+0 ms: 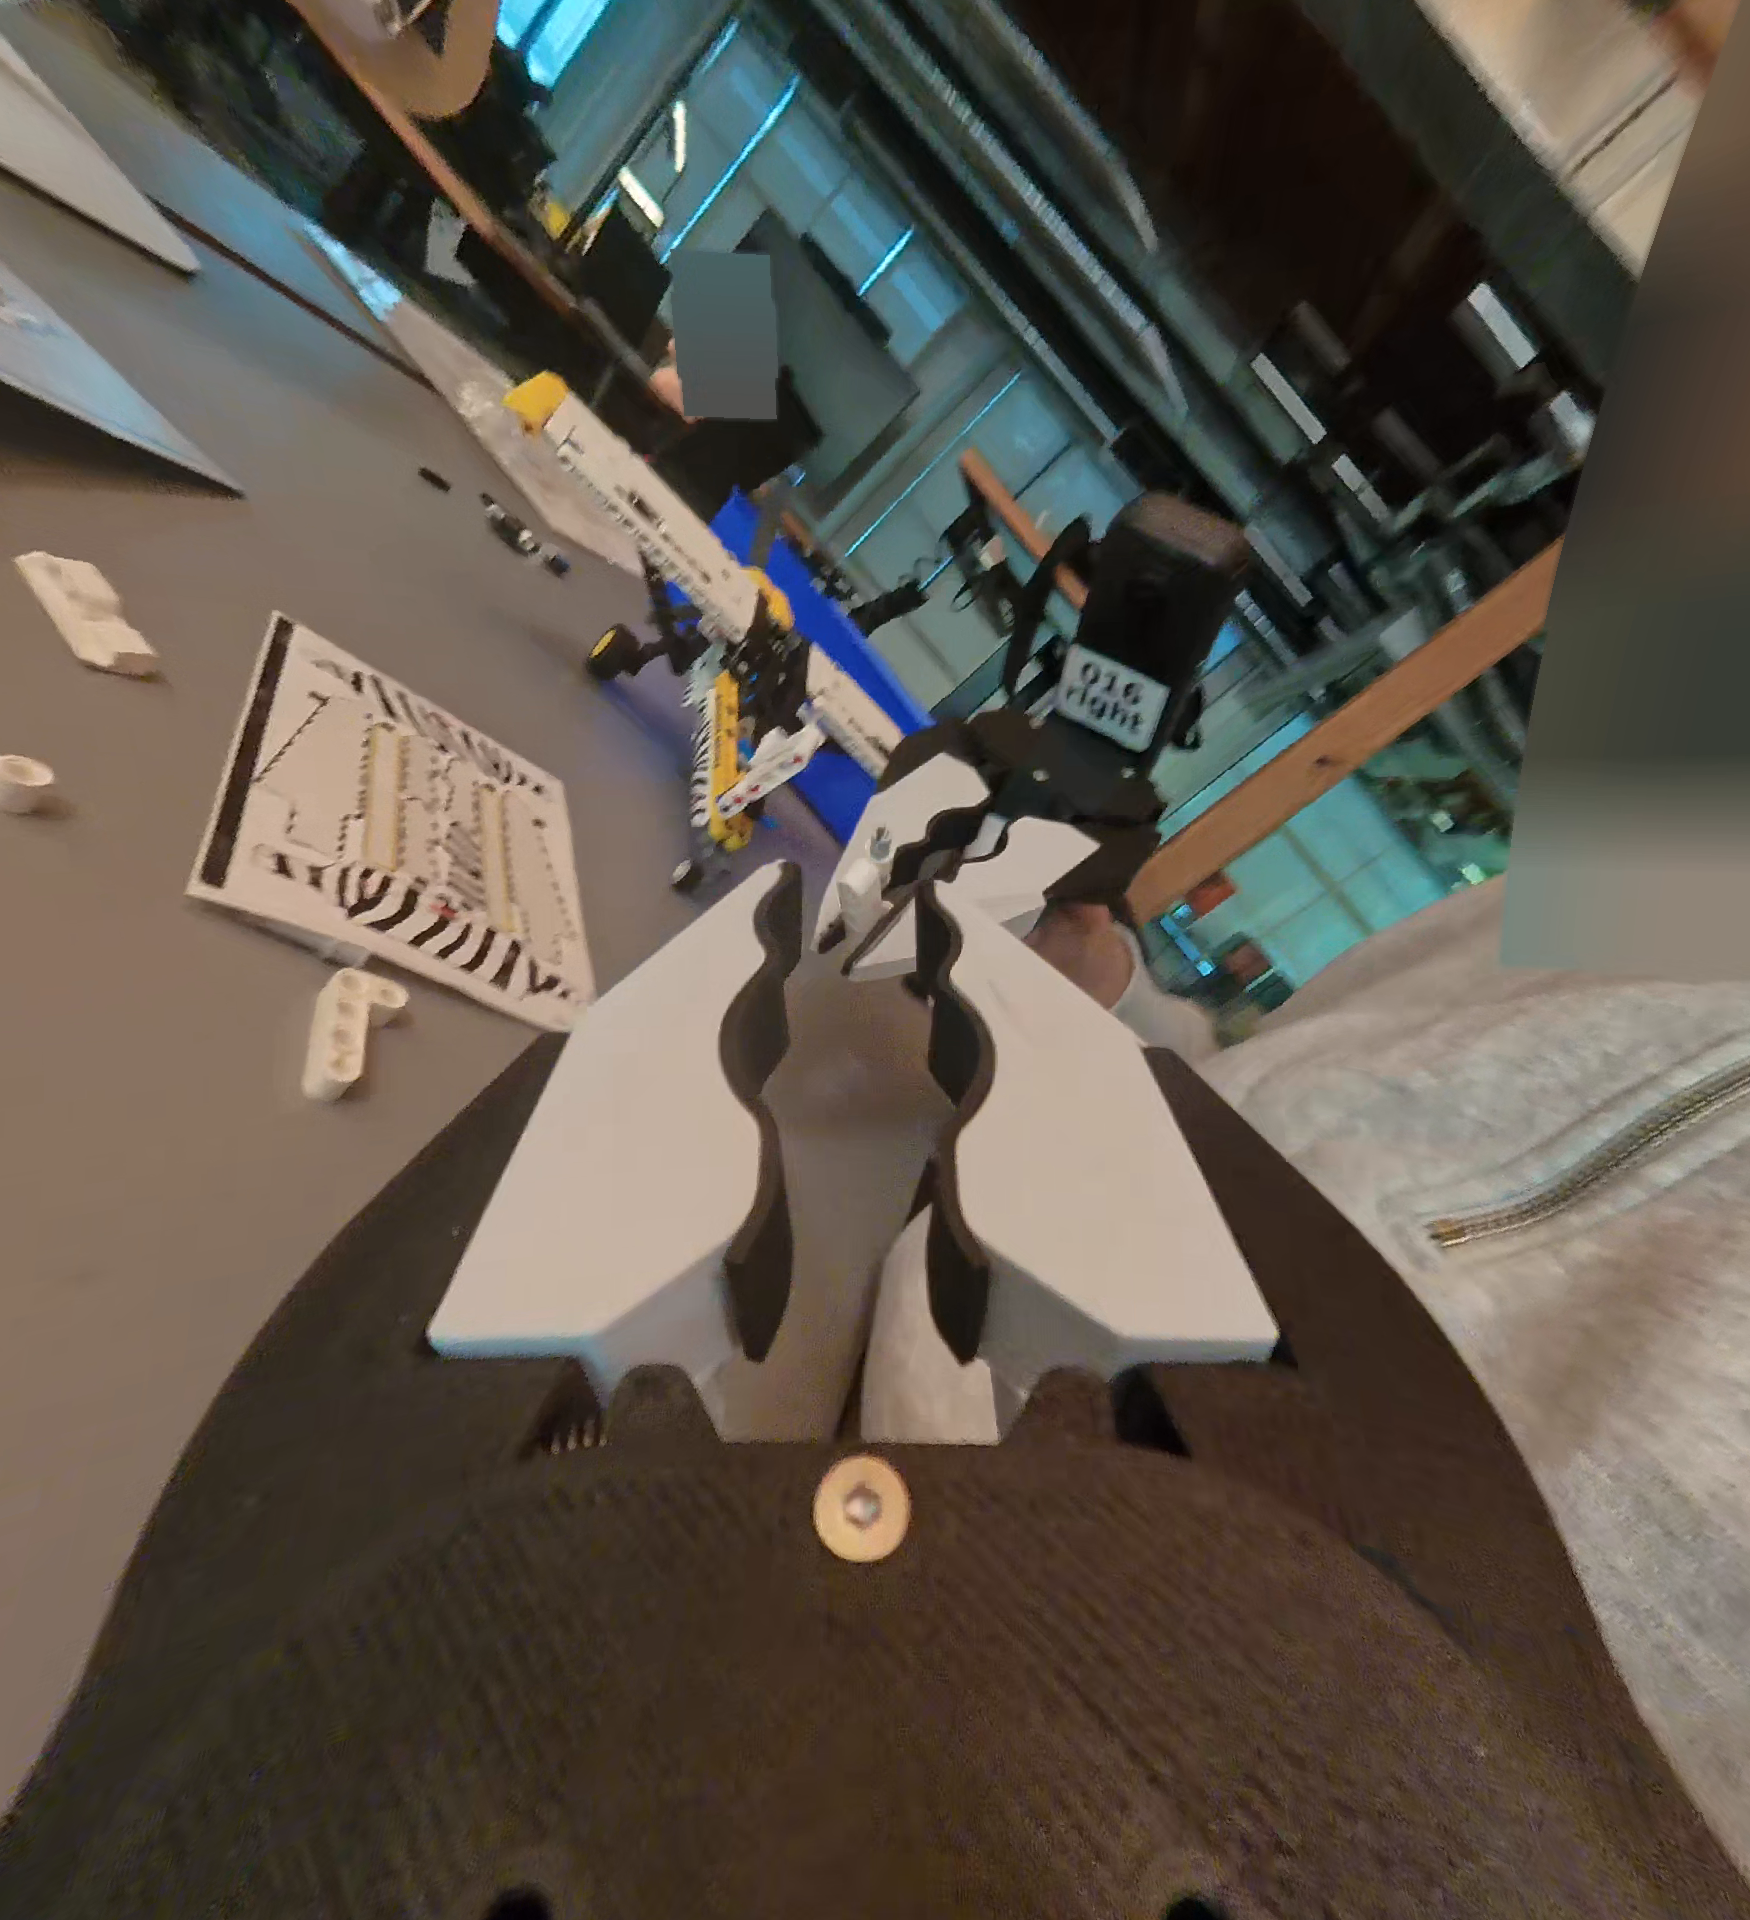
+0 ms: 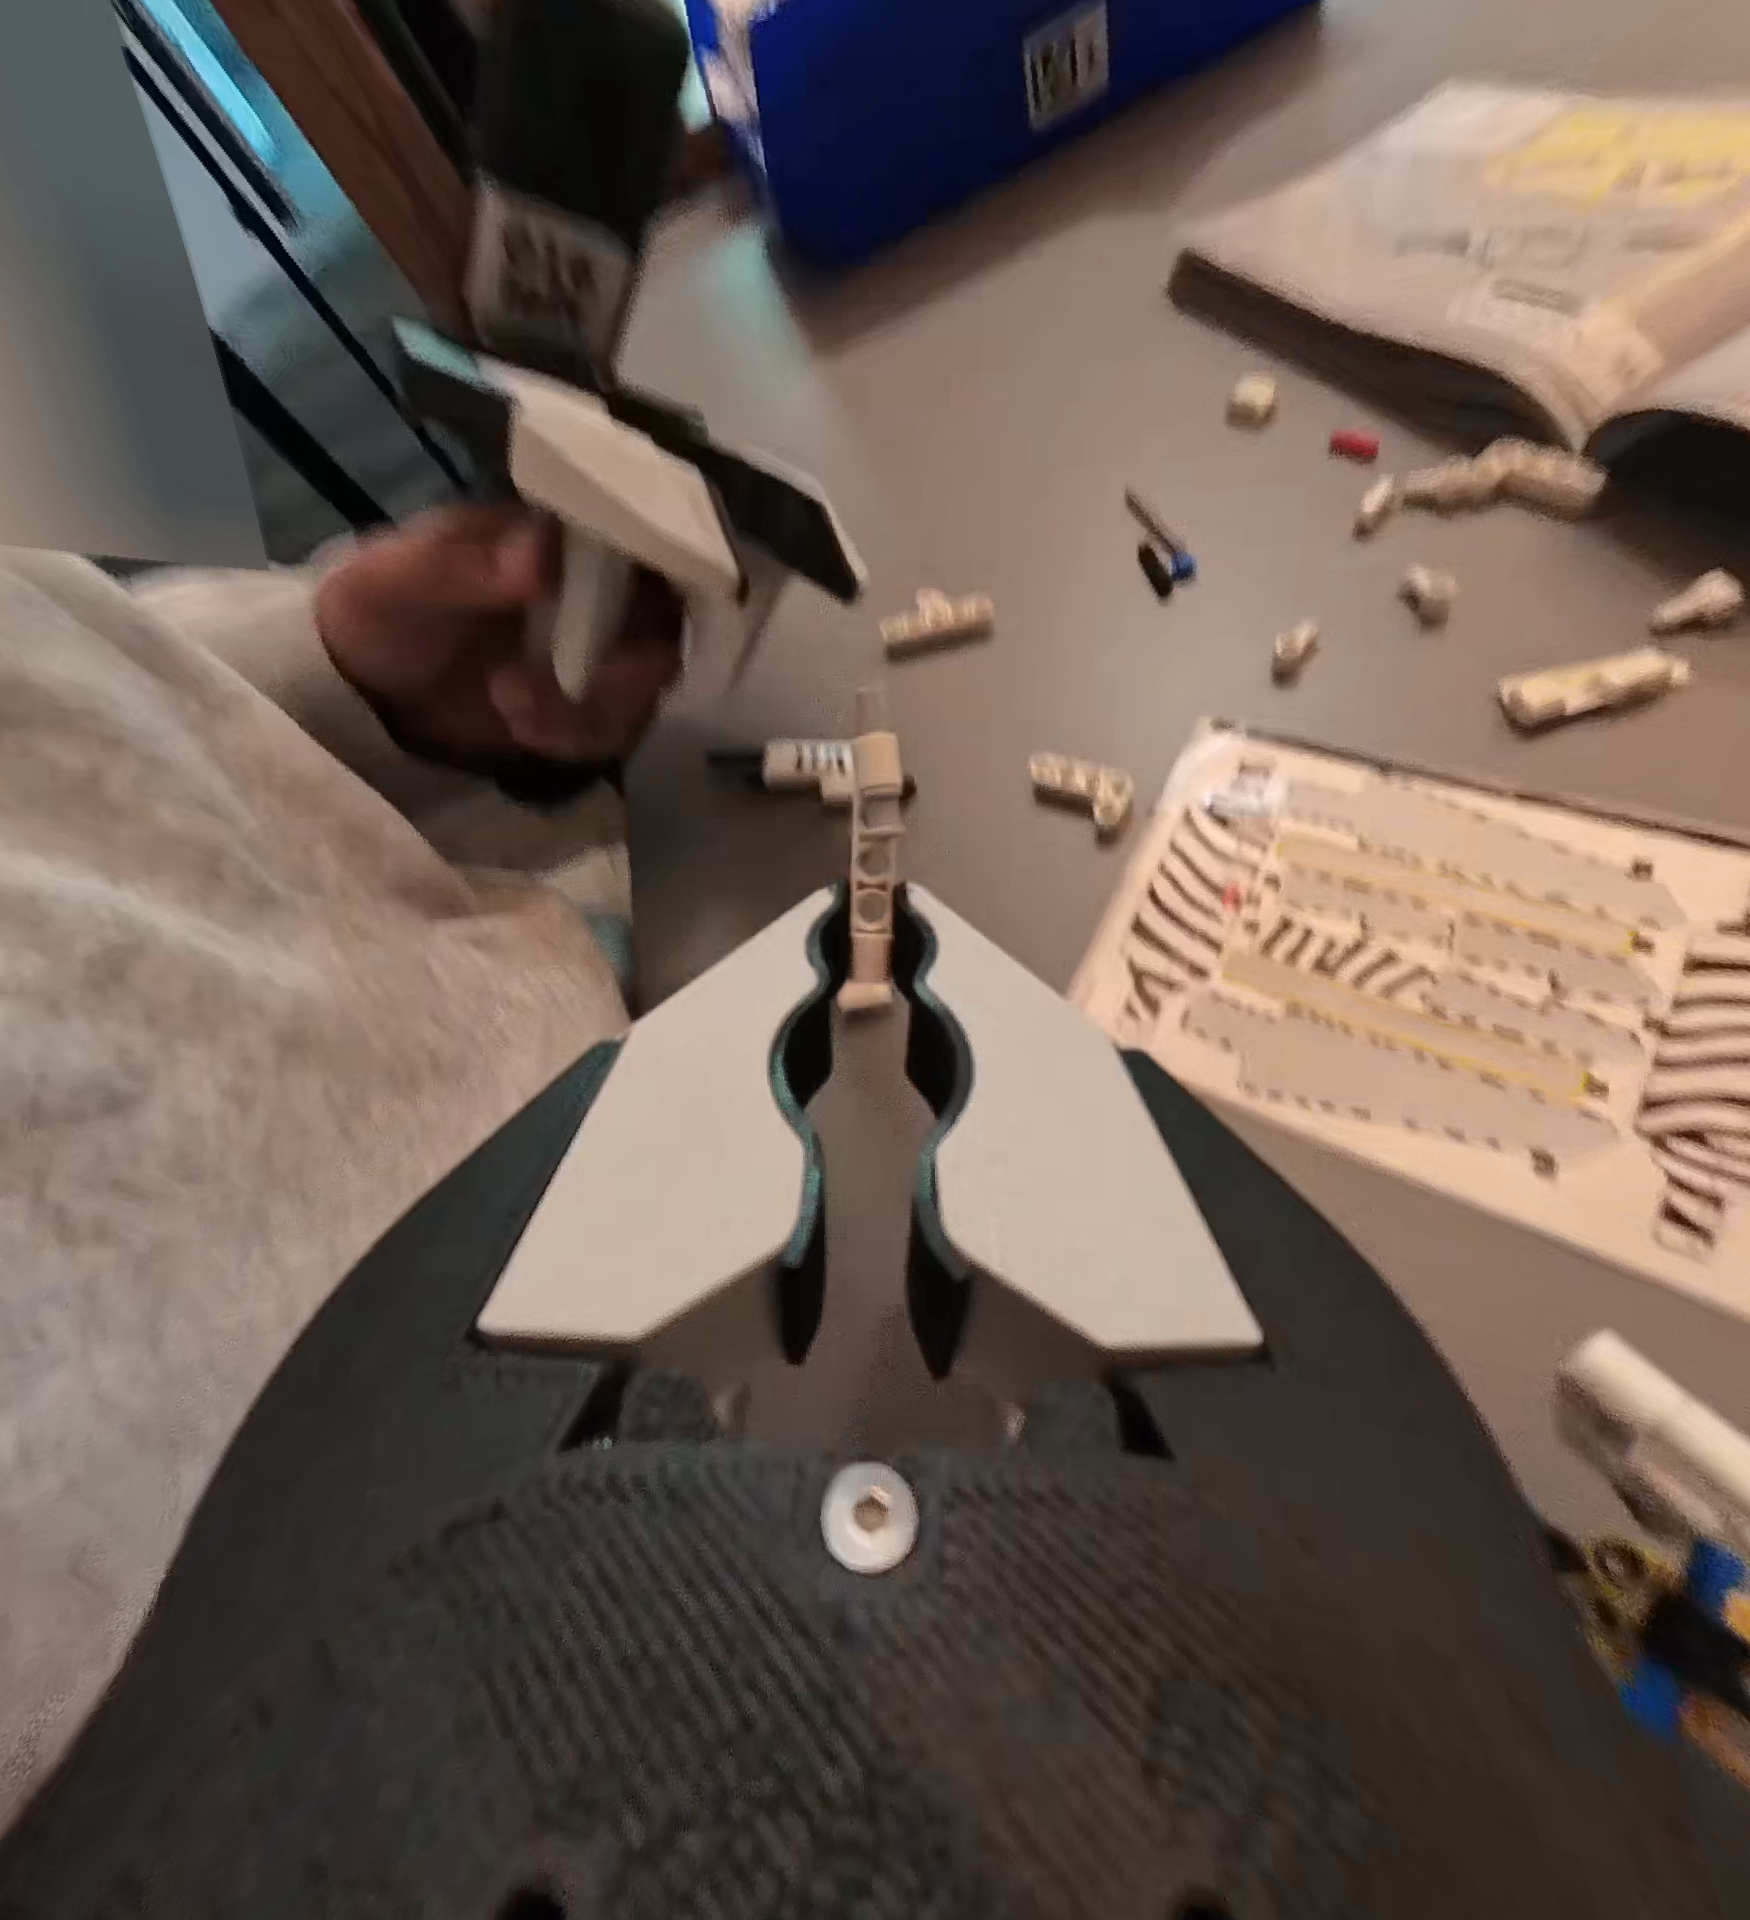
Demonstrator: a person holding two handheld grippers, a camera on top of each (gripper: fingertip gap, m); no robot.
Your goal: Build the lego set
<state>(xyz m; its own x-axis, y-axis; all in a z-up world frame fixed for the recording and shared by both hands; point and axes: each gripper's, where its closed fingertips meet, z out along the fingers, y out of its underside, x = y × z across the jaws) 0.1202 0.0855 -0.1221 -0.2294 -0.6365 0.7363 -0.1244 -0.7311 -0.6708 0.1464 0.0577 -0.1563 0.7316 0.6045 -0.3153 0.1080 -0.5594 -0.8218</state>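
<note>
Between the fingertips of the right gripper (image 2: pixel 873 914), a slim pale grey lego beam with holes (image 2: pixel 873 883) is pinched and sticks out forward above the grey tabletop (image 2: pixel 954 436), a short cross piece on its far end. The left gripper (image 1: pixel 866 914) is held up off the table with its wavy black-lined jaws apart and nothing between them, its tips close to the right one's. A black-and-white striped sticker sheet (image 2: pixel 1453 997) lies flat just beside the grippers, loose white lego pieces (image 2: pixel 1068 779) scattered around it. An open instruction booklet (image 2: pixel 1536 249) lies toward the far edge, a blue box (image 2: pixel 933 135) near it. A partly built yellow-and-black lego model (image 1: pixel 736 707) stands farther off
</note>
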